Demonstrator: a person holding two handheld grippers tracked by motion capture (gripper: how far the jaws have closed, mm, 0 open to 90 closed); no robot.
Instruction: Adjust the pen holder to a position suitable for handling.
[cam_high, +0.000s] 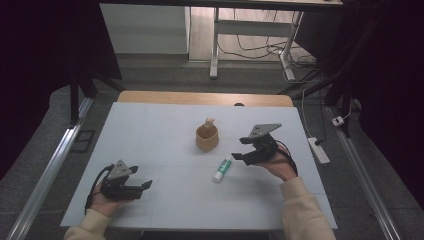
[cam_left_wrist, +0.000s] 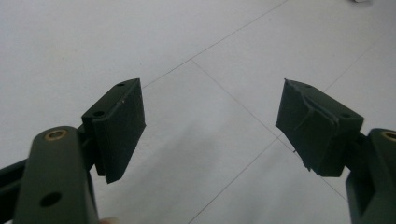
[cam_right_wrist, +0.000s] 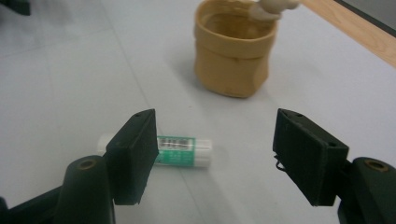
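on the table (cam_high: 150, 145): 1 tube (cam_high: 222, 169), lying flat, and 1 tan cup (cam_high: 207, 138) with 1 pale piece (cam_high: 209, 121) at its rim. 2 grippers: 1 left gripper (cam_high: 146, 184), 1 right gripper (cam_high: 238, 148), each with 2 black jaws.

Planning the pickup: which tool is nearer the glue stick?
Right. The right tool hangs open just beside the glue stick, which lies flat on the table. The left tool, also open, sits far off at the near left.
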